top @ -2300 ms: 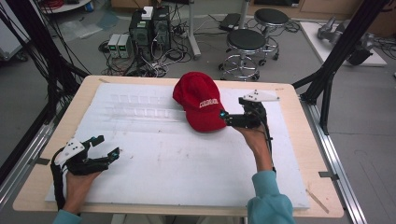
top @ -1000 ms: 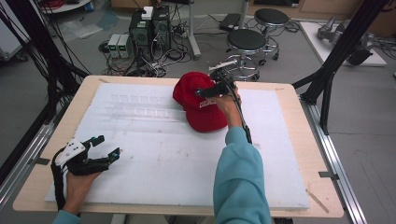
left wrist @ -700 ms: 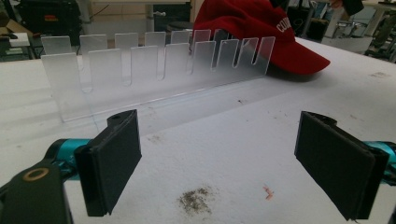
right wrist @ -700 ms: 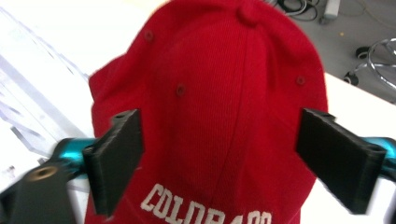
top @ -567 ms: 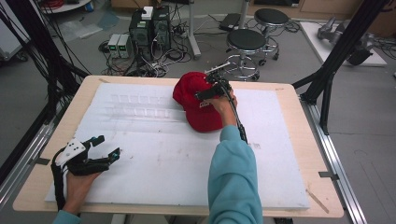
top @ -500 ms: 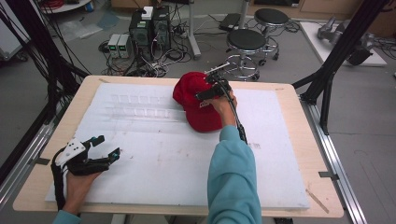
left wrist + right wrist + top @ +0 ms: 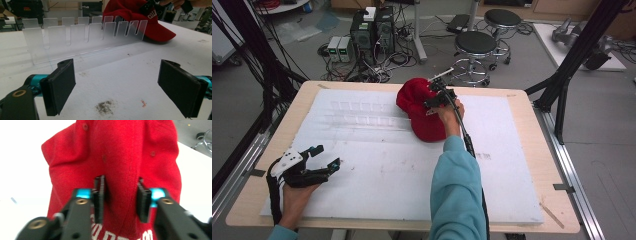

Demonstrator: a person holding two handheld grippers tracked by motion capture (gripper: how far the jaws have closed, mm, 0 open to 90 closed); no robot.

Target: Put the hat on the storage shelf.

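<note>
Left gripper (image 7: 319, 159): rests low at the near left corner of the white mat (image 7: 377, 175), held in the person's left hand (image 7: 294, 197). Its jaws stand wide apart in the left gripper view, with nothing between them and only stained mat surface beneath. It is well apart from the red cap (image 7: 419, 107).

Clear slotted rack (image 7: 82, 37): stands upright on the mat between the left gripper and the cap, its row of slots running across the left gripper view. The cap lies just behind its right end.

Red cap: sits toward the far middle of the mat. In the high view its long axis runs from the far left down to the near right, with the brim pointing near-right, toward the person's right arm, and the crown at the far end. White lettering shows on the front panel above the brim.

Right gripper (image 7: 438, 96): positioned directly over the cap's crown, on its right side in the high view. In the right gripper view the jaws are partly closed and pinch a raised fold of the crown fabric (image 7: 121, 195); both pads touch the red cloth. The brim still lies on the mat in the left gripper view.
</note>
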